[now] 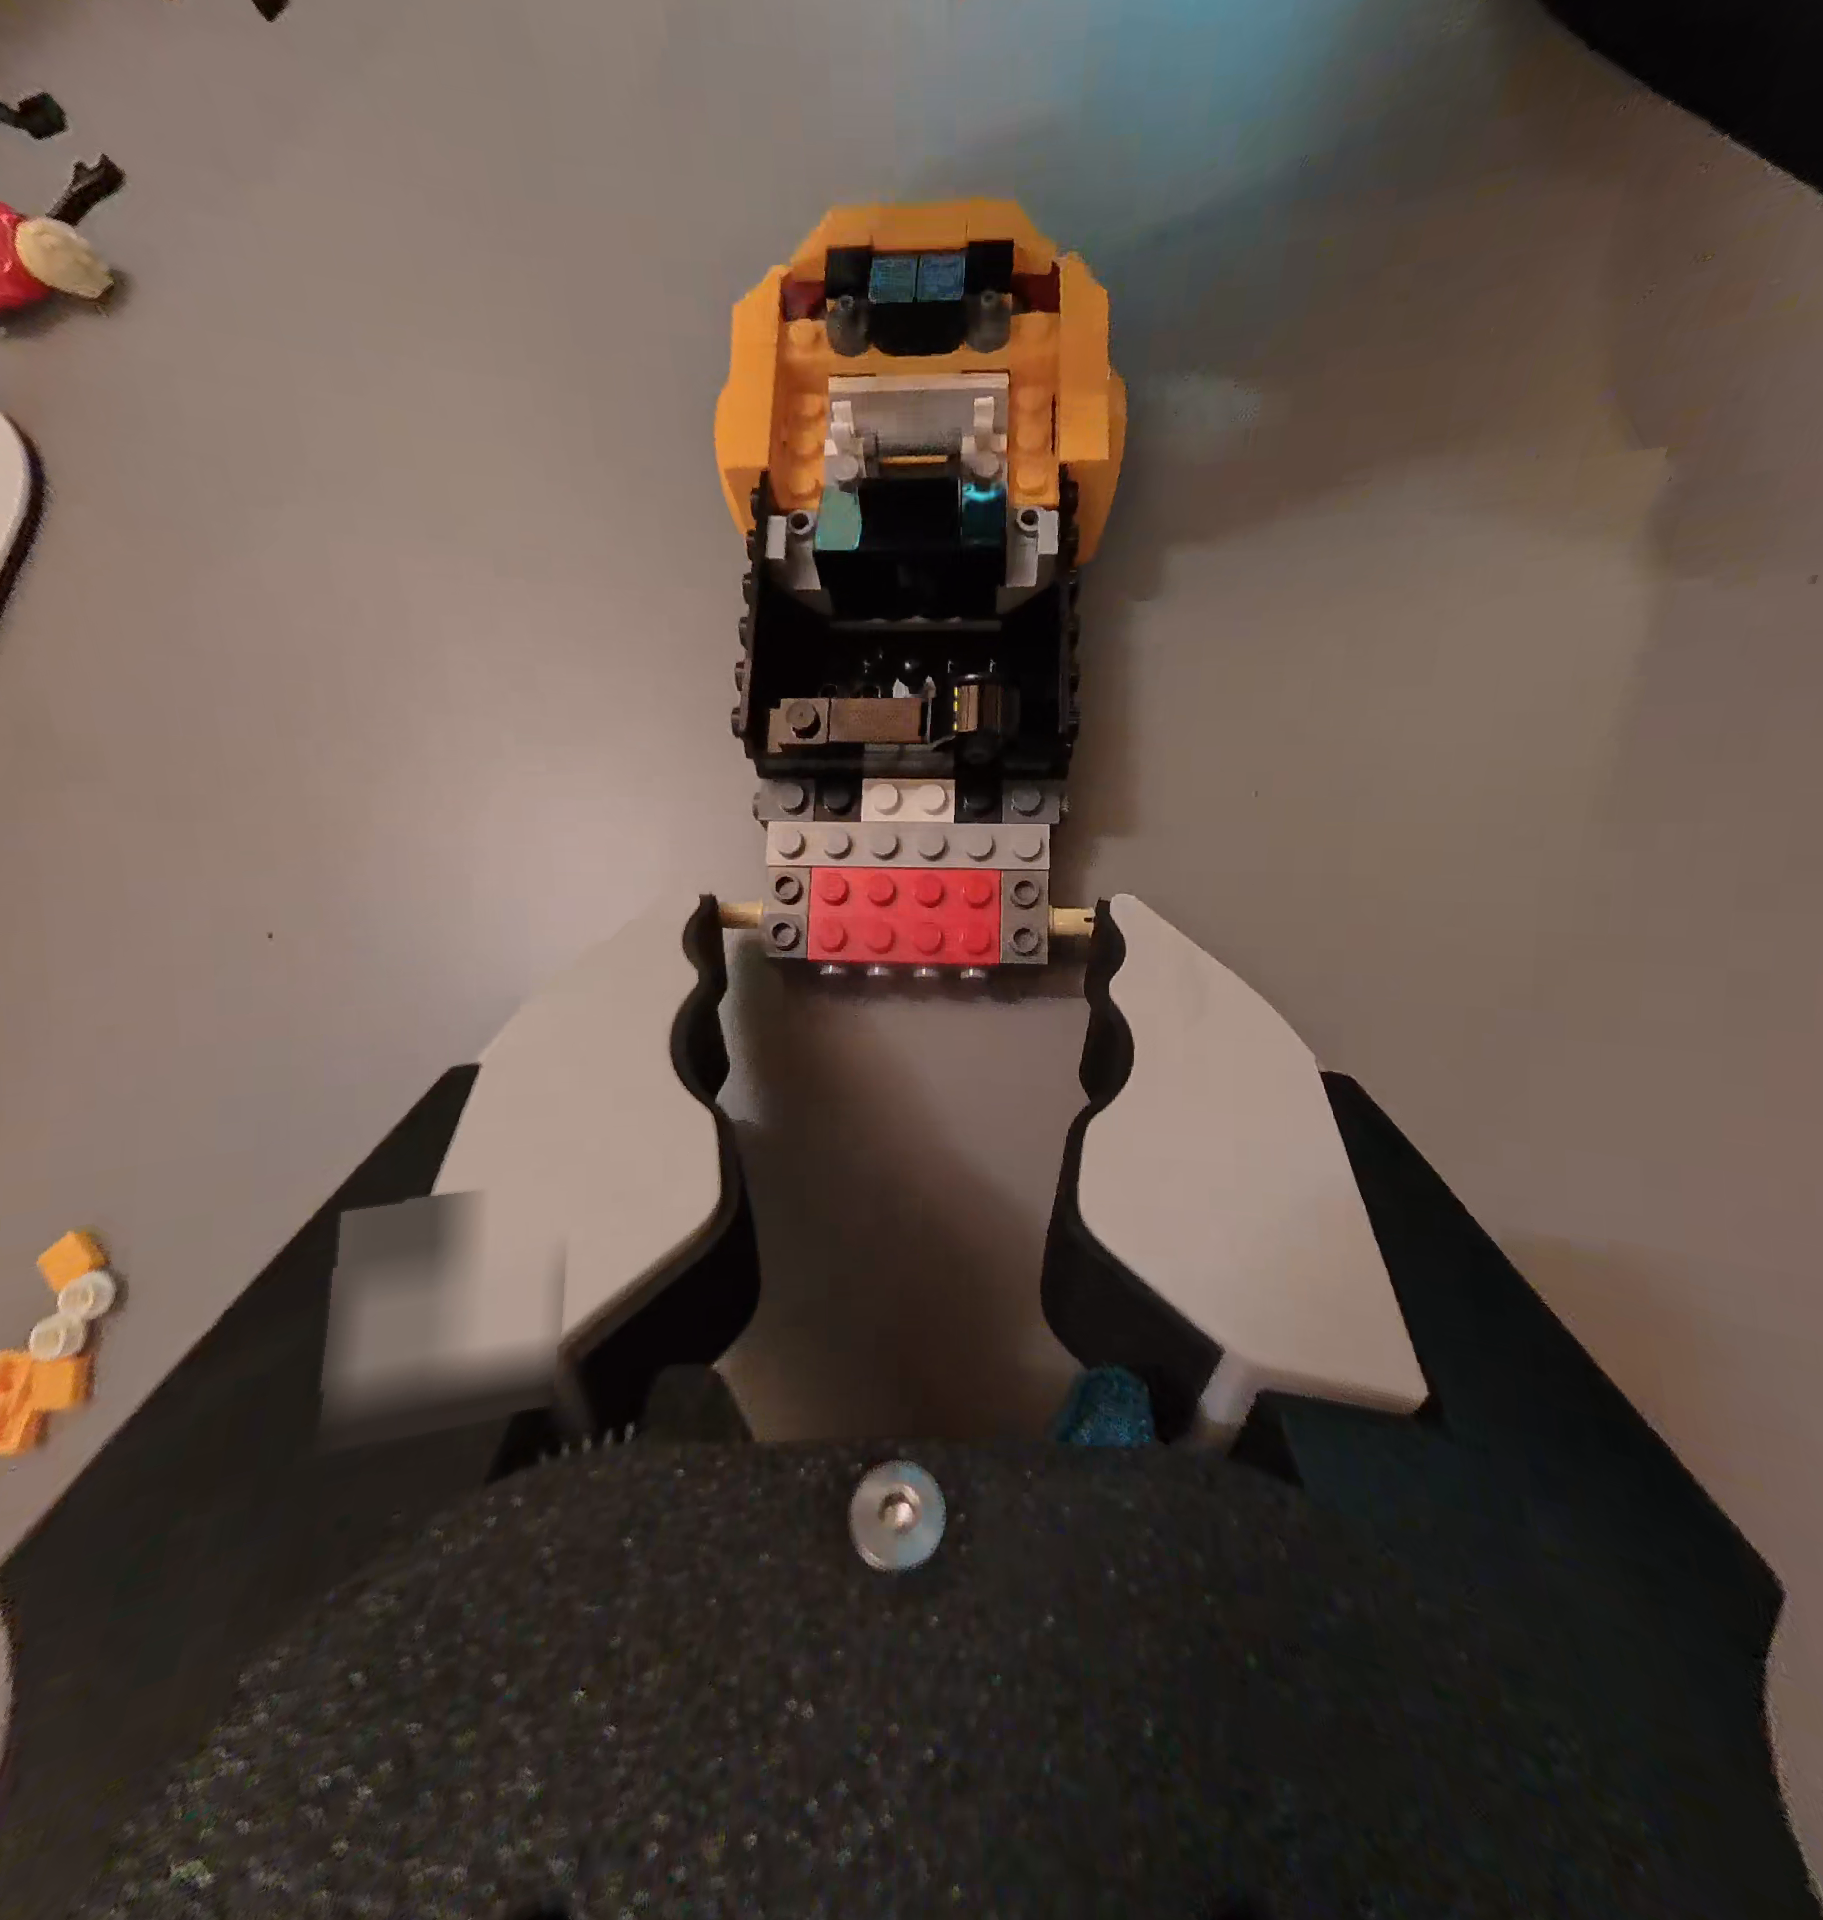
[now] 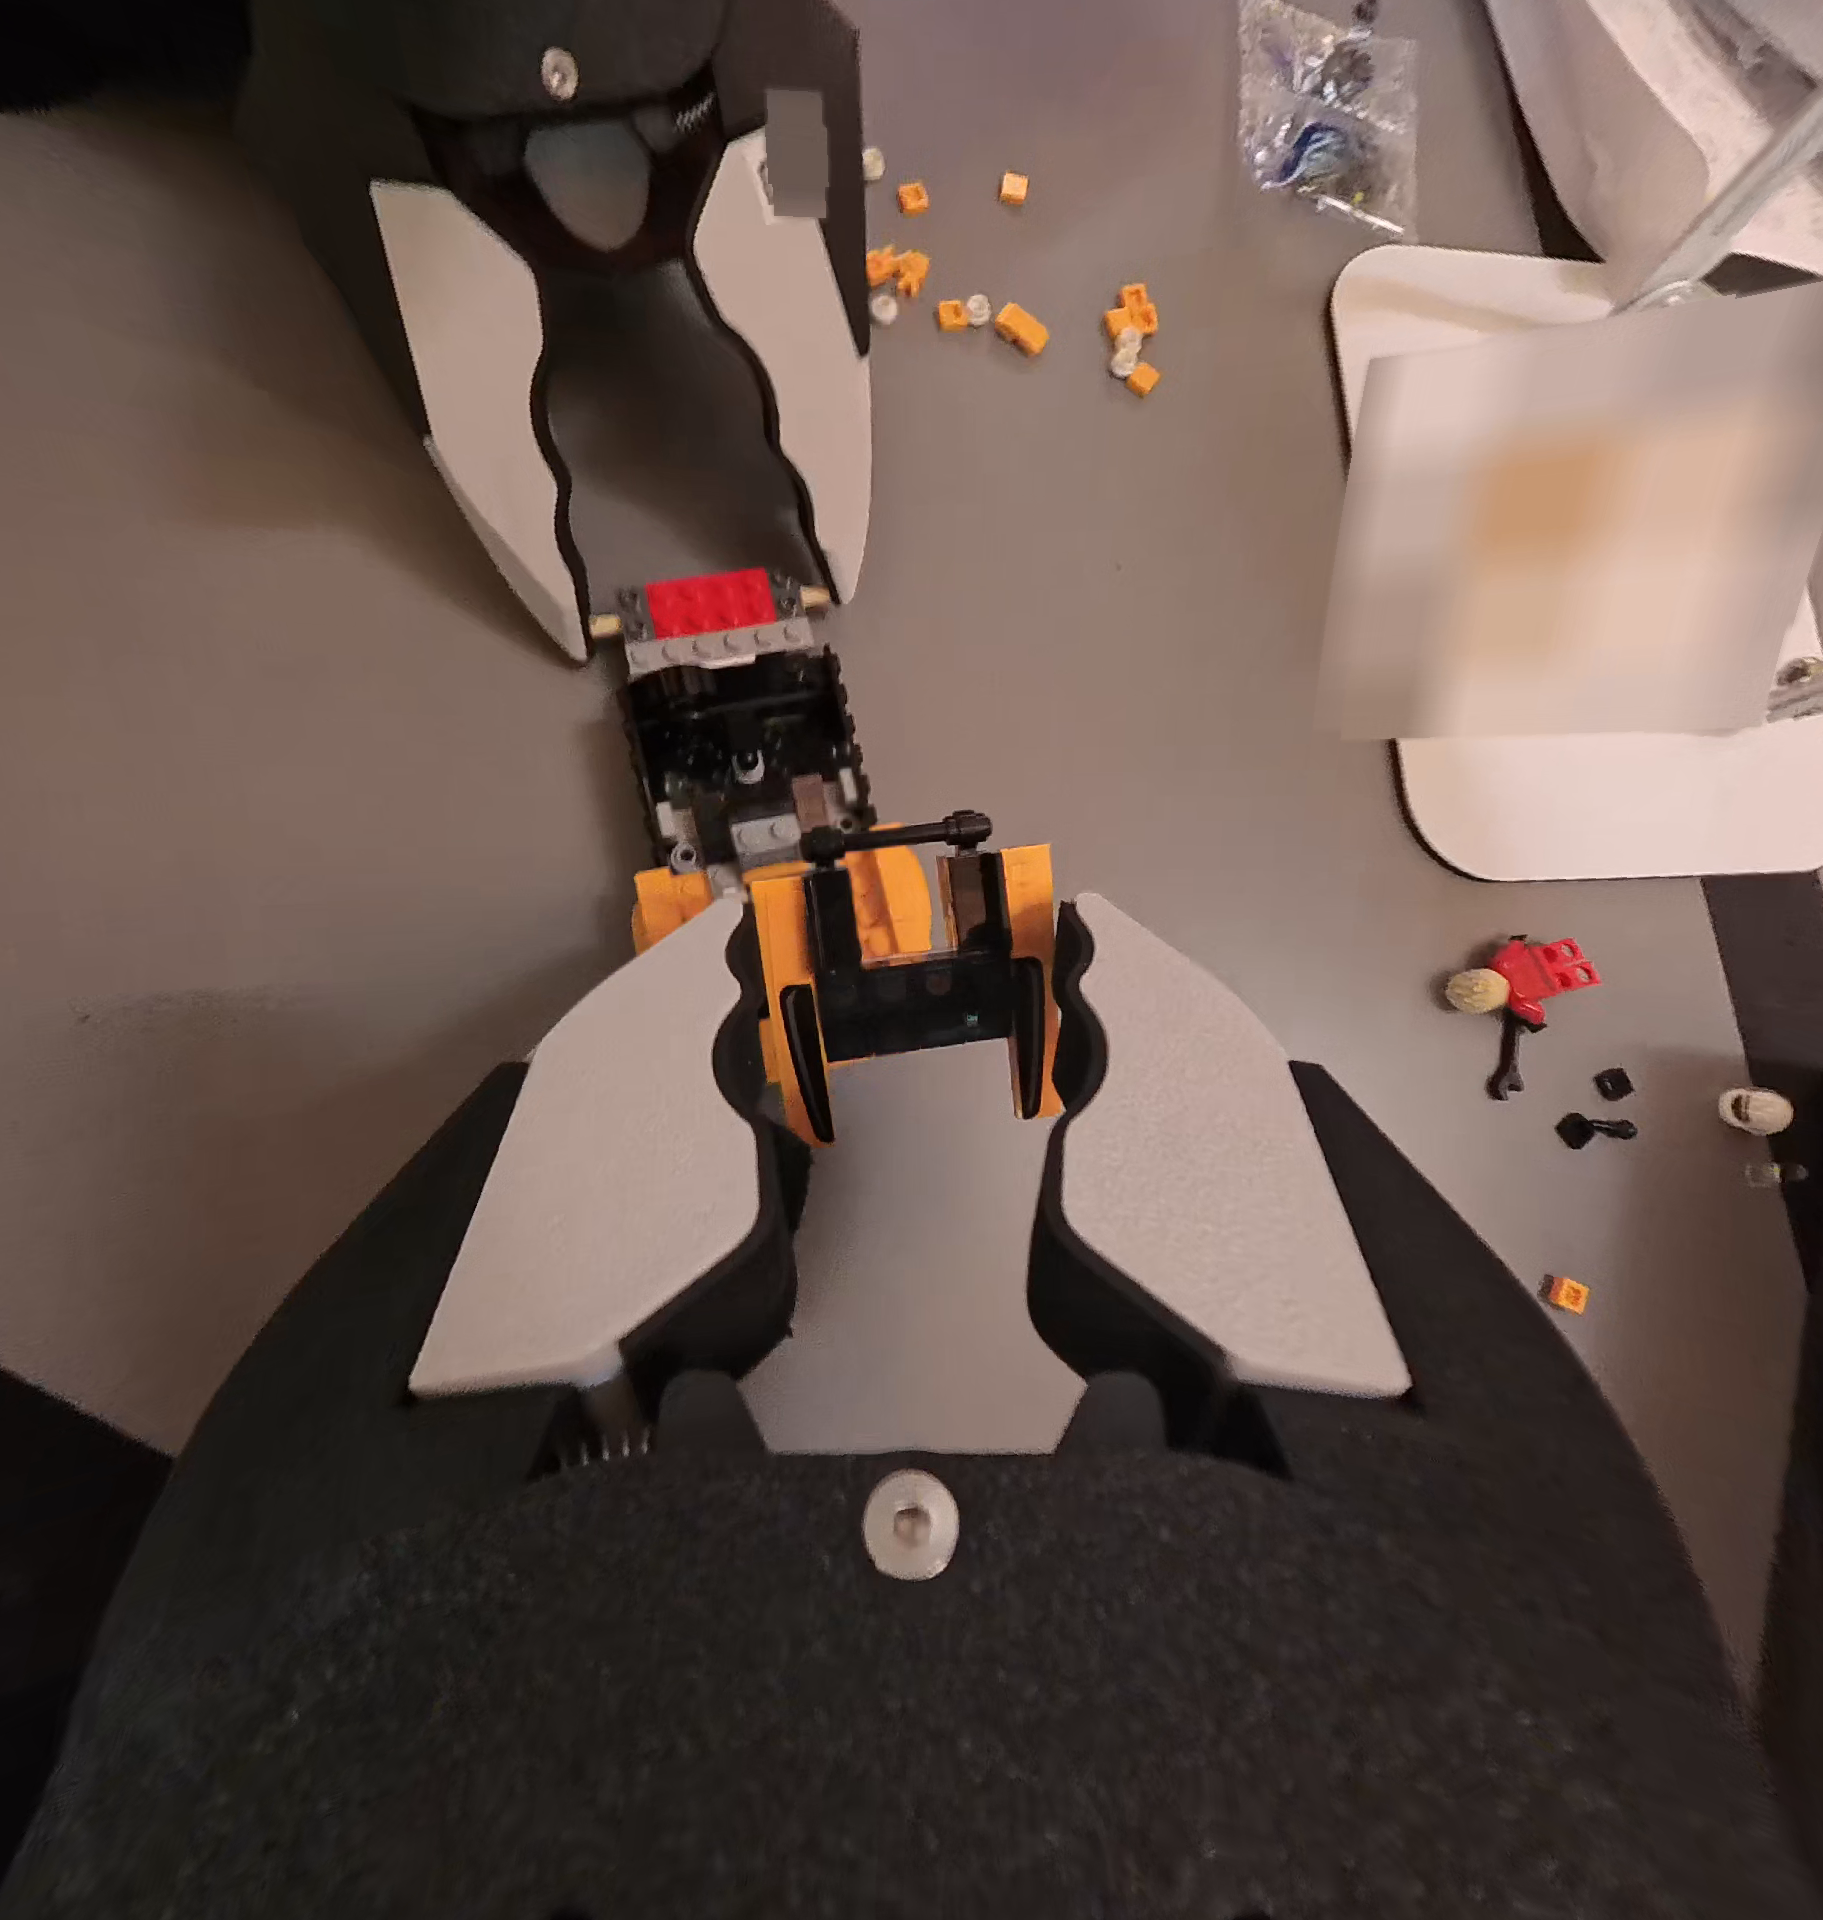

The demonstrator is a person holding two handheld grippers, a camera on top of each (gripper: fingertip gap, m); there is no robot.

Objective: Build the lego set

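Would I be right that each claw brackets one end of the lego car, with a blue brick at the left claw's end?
Not quite: the brick at the left claw end of the lego car is red, as the left wrist view shows. The right claw brackets the orange end.

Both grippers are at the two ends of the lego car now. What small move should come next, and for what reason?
Probably close the left gripper a little on the tan axle pins beside the red plate. Its fingertips flank that end of the car but are not clearly clamped, while the right gripper already brackets the orange end. That would steady the model for the loose orange pieces.
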